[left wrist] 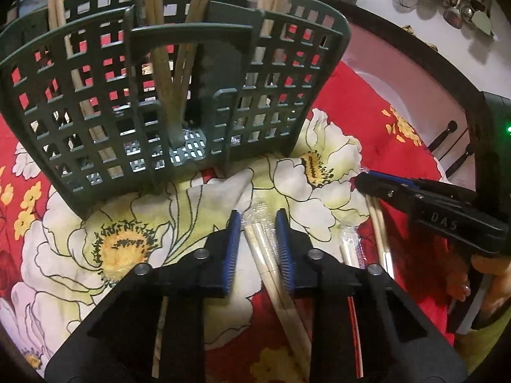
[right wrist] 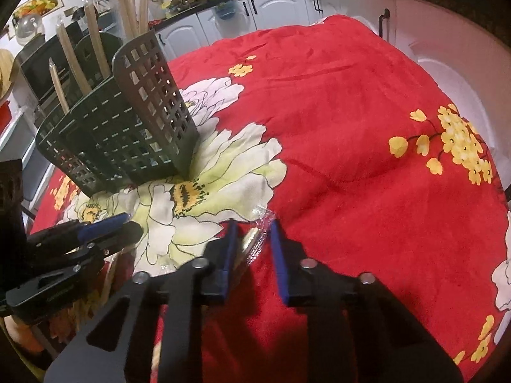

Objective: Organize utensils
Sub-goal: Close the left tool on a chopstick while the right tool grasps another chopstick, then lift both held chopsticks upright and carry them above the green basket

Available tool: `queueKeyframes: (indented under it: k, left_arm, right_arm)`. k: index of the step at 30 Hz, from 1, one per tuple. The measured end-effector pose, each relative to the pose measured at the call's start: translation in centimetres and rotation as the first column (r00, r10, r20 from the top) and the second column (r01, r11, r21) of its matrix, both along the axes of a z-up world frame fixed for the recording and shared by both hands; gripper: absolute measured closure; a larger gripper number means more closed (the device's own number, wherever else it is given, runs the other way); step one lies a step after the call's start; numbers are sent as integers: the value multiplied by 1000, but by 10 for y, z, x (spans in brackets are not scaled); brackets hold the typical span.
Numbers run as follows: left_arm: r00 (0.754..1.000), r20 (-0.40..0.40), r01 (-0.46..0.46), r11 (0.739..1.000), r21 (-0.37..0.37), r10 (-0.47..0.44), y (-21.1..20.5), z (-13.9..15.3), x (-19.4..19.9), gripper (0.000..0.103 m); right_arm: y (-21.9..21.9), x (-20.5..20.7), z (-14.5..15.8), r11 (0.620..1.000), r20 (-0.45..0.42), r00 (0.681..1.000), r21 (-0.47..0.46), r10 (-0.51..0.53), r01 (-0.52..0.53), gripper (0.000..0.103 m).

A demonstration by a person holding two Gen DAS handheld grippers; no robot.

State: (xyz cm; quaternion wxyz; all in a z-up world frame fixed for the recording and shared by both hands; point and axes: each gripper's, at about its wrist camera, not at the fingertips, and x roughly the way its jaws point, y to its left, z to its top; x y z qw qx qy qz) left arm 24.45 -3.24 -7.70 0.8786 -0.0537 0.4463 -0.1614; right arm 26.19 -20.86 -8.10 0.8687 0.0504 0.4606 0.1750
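A dark green basket (left wrist: 153, 102) with chopsticks upright in it stands at the left on the red flowered cloth (right wrist: 335, 127). The left gripper (left wrist: 258, 223) is nearly closed around a wrapped chopstick pair (left wrist: 266, 255) lying flat. The right gripper (right wrist: 252, 236) is nearly closed around another wrapped pair (right wrist: 254, 242). Rightward, bare cloth runs to the table edge.

Utensil basket (left wrist: 159, 102) on the tablecloth (right wrist: 351, 127), chopsticks (left wrist: 166, 63) upright inside, wrapped chopsticks (left wrist: 271, 261) lying before it
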Motion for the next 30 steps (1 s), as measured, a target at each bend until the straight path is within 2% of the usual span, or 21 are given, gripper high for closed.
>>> queueKeyframes:
  k: [7,12,19,30]
  left_arm:
    - [1000,-1,9,998,-68,-9,13,4,-4,93]
    - [1000,17,12,994,-113,-11,20,13,-10,94]
    - [996,83,27,988,-155,-14,22,40,-20,97]
    - [981,194,43,979,-201,-3,30,85,-35,99]
  right_arm:
    - [-5,-6,13,999,32,999,46,-3,2,92]
    - [-2,-16,33,998,98,995,62,15,-21,93]
    - [5,-34,68,993,196,979,85,59,-77,94]
    - [22,-70,119,978,331,933,98,142,-184,95]
